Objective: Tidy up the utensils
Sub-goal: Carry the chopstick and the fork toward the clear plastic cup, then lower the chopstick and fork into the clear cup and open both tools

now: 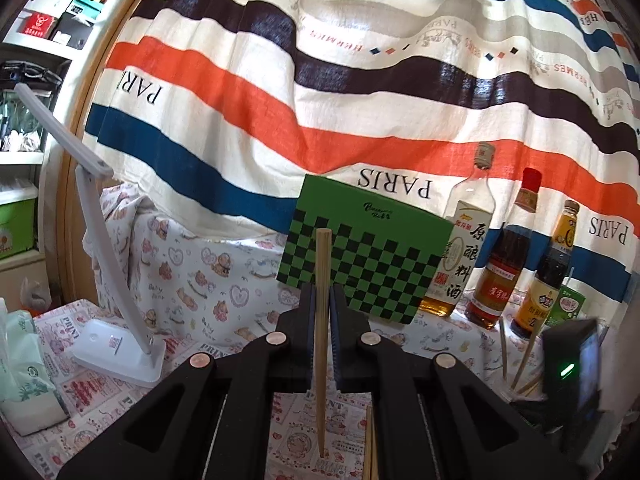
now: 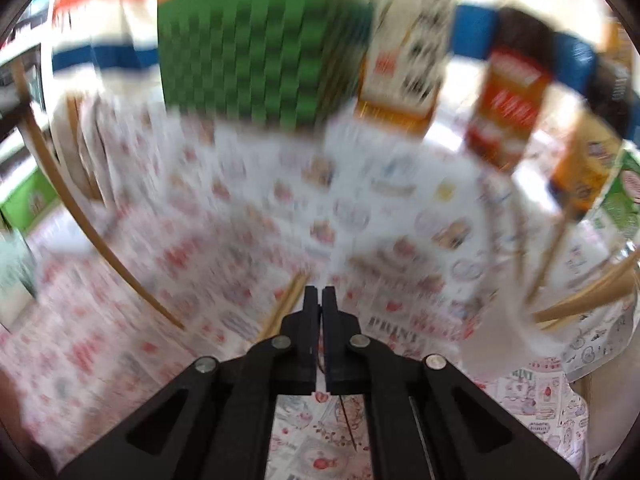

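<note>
- Left gripper (image 1: 321,300) has its two black jaws drawn in tight on a single wooden chopstick (image 1: 321,344), pinching it roughly a third of the way down from its blunt end.
- That chopstick is pale, plain wood, square-cut at the top and tapering to a narrow tip; it stands nearly upright, the thick end rising above the jaws and the tip pointing down toward the printed tablecloth (image 1: 224,292).
- Two more chopsticks (image 1: 371,446) of the same pale wood lie on the cloth just right of the held one's tip, near the front edge of the table.
- Further chopsticks (image 1: 520,364) stand leaning in a container toward the table's right edge; the container itself is mostly hidden behind the other gripper's dark body.
- Right gripper (image 2: 321,300) shows its jaws nearly together with only a thin slit between them; nothing can be seen held in them, though the view is heavily blurred.
- Along the back edge stand a green checkered box (image 1: 368,252) and, to its right, a cooking wine bottle (image 1: 464,240), a red-capped sauce bottle (image 1: 506,252) and a vinegar bottle (image 1: 554,264), the box just beside the wine bottle.
- White desk lamp (image 1: 116,280) sits toward the left edge, its arm folded over.
- Striped curtain (image 1: 280,92) hangs behind everything.
</note>
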{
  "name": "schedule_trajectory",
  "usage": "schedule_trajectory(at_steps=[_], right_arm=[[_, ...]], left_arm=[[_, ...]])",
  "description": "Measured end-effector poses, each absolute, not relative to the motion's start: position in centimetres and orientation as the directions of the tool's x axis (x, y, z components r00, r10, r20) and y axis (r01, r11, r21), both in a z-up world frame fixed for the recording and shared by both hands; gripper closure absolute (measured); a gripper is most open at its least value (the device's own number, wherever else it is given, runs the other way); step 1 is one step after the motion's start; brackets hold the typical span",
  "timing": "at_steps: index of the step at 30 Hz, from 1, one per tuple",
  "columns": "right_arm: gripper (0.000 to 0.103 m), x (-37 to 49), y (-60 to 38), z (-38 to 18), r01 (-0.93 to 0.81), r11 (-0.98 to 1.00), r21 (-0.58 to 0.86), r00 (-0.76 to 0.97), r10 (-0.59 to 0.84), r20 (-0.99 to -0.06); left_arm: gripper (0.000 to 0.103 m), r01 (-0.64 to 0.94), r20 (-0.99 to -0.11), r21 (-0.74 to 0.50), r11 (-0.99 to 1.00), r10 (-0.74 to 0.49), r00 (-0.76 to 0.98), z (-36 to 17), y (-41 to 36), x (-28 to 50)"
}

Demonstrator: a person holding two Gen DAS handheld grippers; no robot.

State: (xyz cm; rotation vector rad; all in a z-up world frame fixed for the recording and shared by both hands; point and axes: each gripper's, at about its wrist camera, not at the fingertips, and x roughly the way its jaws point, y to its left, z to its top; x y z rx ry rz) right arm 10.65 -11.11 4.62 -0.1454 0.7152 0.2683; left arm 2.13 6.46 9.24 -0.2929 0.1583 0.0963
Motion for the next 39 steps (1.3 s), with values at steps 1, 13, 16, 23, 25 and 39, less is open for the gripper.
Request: schedule_trajectory(at_steps=[1,13,16,23,25,39], right_arm=[[0.101,10.5,-11.5,5.4,-0.289,0.957,-0.016,0.732,0.21,-0.648],[0.101,6.2,-17.1,12.6,-0.273,0.95,0.152,0.852,0.312,-0.42],[0.101,5.8,-18.9,13.7,-0.262,0.944,0.198,0.865,0.321,-0.387],[0.102,4.9,-23.4,16.1,-0.247,0.928,0.278,0.901,0.326,-0.287],[0.102,4.6,-25.2,16.9,-0.239,0.918,0.318,0.915,0.322,-0.242],[0.101,7.9,-34.2,15.1,-0.209,0.885,0.416,0.934,0.306,-0.182]], left_arm=[[0.097,-0.11,-0.161,-0.279,0.954,0.067,0.985,9.4,6.3,1.9],[0.097,-0.054,-0.155,-0.25,0.967,0.015,0.988,9.3,4.3,1.9],[0.097,-0.03,-0.147,-0.256,0.966,-0.008,0.989,9.3,3.9,1.8],[0.097,0.022,-0.156,-0.269,0.963,-0.066,0.985,9.5,3.0,1.6],[0.097,0.057,-0.098,-0.282,0.958,-0.088,0.991,10.1,3.1,0.5],[0.097,0.387,0.009,-0.452,0.804,-0.43,0.903,16.2,-2.2,4.3]])
